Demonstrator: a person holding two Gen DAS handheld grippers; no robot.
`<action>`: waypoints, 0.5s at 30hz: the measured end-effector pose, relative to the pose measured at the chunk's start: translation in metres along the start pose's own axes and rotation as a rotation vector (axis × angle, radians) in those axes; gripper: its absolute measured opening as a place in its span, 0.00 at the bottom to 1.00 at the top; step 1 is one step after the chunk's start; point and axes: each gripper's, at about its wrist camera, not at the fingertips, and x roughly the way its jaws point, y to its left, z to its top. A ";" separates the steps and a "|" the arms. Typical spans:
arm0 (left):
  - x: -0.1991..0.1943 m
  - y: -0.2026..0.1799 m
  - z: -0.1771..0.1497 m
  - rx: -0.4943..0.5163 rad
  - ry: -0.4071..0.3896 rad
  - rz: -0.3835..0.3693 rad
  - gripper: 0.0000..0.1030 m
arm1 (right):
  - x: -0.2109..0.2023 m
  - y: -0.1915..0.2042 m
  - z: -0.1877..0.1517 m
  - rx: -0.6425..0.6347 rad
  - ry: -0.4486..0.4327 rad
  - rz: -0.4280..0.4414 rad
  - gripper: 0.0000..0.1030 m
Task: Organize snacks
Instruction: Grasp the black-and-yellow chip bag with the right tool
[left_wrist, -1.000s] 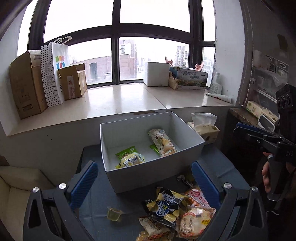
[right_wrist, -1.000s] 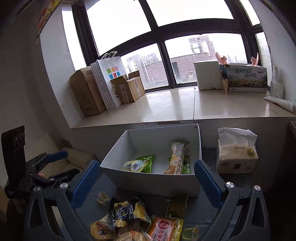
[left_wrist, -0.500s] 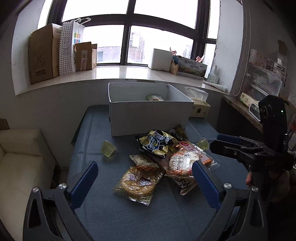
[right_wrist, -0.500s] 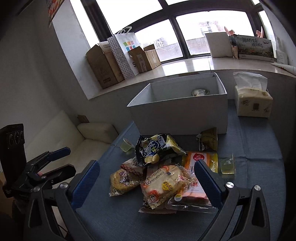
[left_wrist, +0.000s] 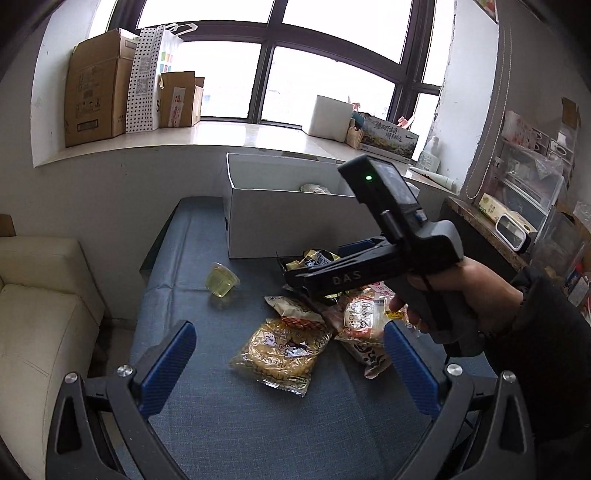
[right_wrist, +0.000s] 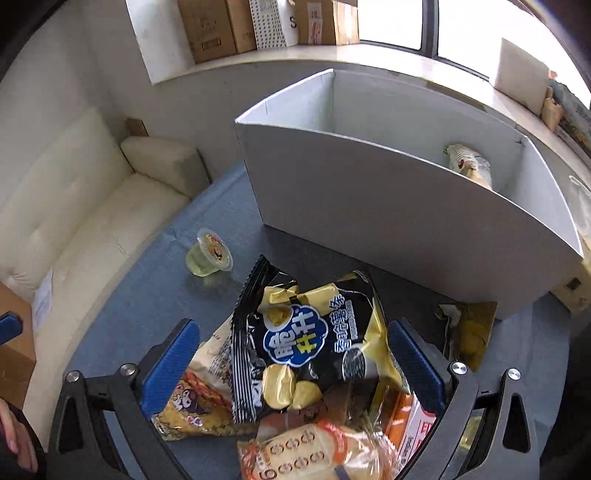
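A pile of snack packs lies on the blue table (left_wrist: 221, 413) in front of a white box (left_wrist: 288, 225). My right gripper (right_wrist: 291, 362) is open, its blue pads on either side of a black and yellow chip bag (right_wrist: 310, 343), low over it. It shows from the side in the left wrist view (left_wrist: 295, 275). My left gripper (left_wrist: 291, 365) is open and empty above a yellow bread pack (left_wrist: 282, 350). A round biscuit pack (right_wrist: 310, 450) lies near the right gripper. The box (right_wrist: 406, 206) holds a wrapped snack (right_wrist: 469, 166).
A green jelly cup (left_wrist: 221, 282) stands alone left of the pile, also in the right wrist view (right_wrist: 208, 256). A cream sofa (left_wrist: 40, 302) is left of the table. Cardboard boxes (left_wrist: 96, 85) sit on the windowsill. A cluttered shelf (left_wrist: 517, 221) is on the right.
My right gripper has moved forward and down over the snack pile, now straddling the chip bag. My left gripper has pulled back and tilted down toward the table.
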 end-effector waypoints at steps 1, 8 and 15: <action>0.000 0.001 -0.001 -0.004 0.000 0.001 1.00 | 0.008 -0.001 0.004 -0.001 0.023 -0.008 1.00; 0.001 0.009 -0.007 -0.018 0.008 0.007 1.00 | 0.037 -0.013 0.006 0.010 0.135 -0.044 0.92; 0.016 0.016 -0.013 -0.038 0.047 0.029 1.00 | 0.000 -0.042 -0.007 0.098 0.026 0.054 0.69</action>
